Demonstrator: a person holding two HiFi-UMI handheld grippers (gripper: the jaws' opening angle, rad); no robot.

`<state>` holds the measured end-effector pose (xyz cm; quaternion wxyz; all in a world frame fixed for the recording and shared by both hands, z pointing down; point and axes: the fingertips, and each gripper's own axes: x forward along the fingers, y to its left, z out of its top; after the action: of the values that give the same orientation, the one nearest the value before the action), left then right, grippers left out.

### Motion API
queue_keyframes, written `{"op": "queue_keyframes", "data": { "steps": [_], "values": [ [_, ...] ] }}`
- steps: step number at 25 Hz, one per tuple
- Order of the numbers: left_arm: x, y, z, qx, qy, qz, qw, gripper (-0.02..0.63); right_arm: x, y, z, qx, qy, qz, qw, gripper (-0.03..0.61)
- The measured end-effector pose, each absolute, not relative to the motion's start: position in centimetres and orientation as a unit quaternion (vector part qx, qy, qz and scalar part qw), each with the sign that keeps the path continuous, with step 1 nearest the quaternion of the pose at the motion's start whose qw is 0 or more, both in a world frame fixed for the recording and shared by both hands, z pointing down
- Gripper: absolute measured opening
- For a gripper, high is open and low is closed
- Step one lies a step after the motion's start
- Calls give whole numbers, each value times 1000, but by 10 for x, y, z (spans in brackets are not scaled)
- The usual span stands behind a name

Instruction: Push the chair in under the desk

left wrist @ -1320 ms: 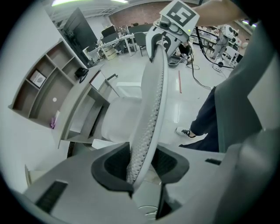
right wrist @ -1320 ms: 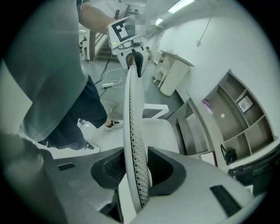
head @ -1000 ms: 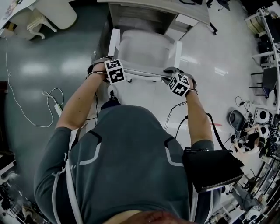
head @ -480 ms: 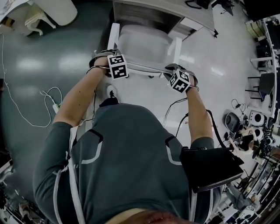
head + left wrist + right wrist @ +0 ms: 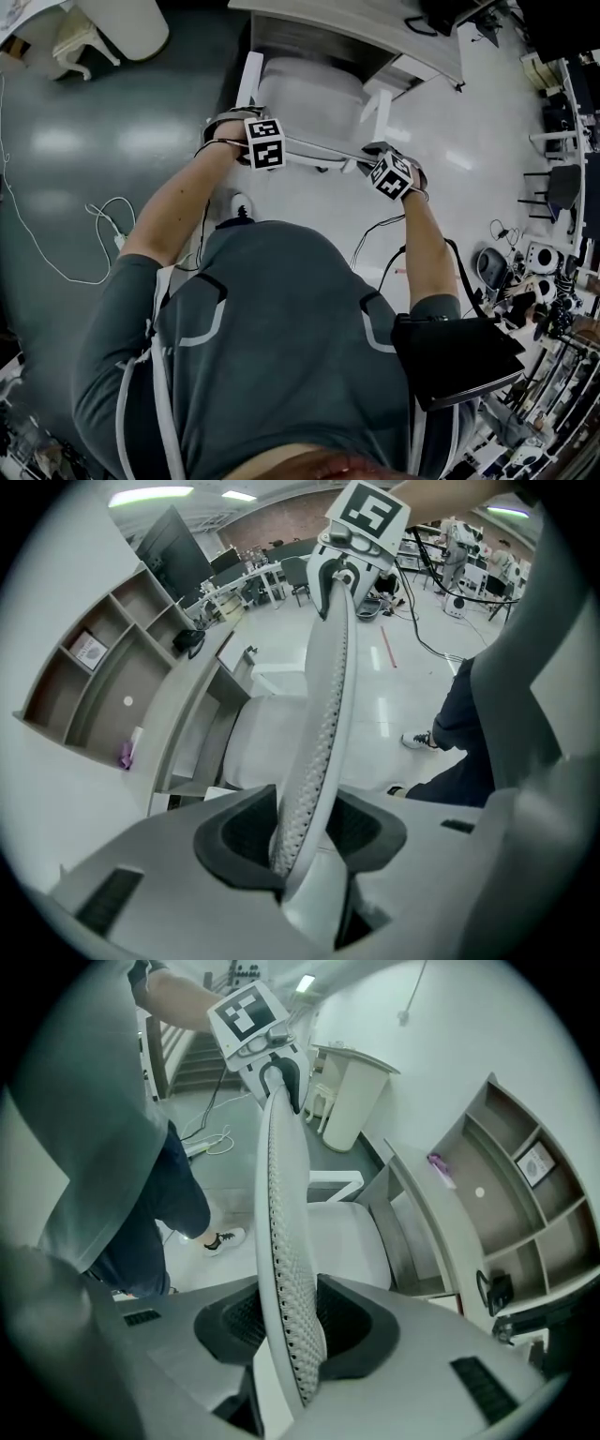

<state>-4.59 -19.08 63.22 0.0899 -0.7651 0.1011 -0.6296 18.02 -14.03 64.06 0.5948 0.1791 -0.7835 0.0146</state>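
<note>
In the head view a white chair with its seat [image 5: 309, 98] partly under the white desk [image 5: 375, 23] stands ahead of me. My left gripper [image 5: 251, 141] grips the left end of the perforated backrest [image 5: 314, 150], and my right gripper [image 5: 380, 164] the right end. The left gripper view shows the backrest [image 5: 328, 705] squeezed between the dark pads of the left gripper [image 5: 300, 841]. The right gripper view shows the backrest [image 5: 281, 1194] standing between the pads of the right gripper [image 5: 295, 1321]; its jaws are opening slightly while the pads still touch it.
A white cable and power strip [image 5: 56, 253] lie on the floor at left. A white round stand [image 5: 122, 23] is at the far left. Cluttered equipment [image 5: 553, 262] lines the right side. Wall shelves [image 5: 525, 1194] sit above the desk. A black bag [image 5: 455, 356] hangs at the person's hip.
Chair and both grippers have moved forward toward the desk; more of the seat is now under the desktop. The person's foot has stepped forward.
</note>
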Motion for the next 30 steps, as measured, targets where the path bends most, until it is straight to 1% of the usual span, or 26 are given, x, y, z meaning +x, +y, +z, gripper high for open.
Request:
{"op": "queue_keyframes", "data": {
  "steps": [13, 19, 21, 25, 30],
  "values": [
    [-62, -264, 632, -772, 95, -614, 135, 156, 161, -200, 643, 212, -768, 24, 604, 135],
    [-69, -291, 632, -767, 91, -622, 130, 155, 155, -226, 642, 212, -769, 29, 602, 138],
    [-66, -304, 633, -765, 96, -623, 131, 155, 158, -240, 643, 213, -771, 21, 600, 138],
    [-52, -326, 637, -761, 100, -632, 111, 158, 173, -263, 646, 200, -772, 15, 604, 129],
    [-49, -358, 637, -759, 112, -631, 116, 161, 176, -295, 647, 195, -772, 15, 605, 126]
  ]
}}
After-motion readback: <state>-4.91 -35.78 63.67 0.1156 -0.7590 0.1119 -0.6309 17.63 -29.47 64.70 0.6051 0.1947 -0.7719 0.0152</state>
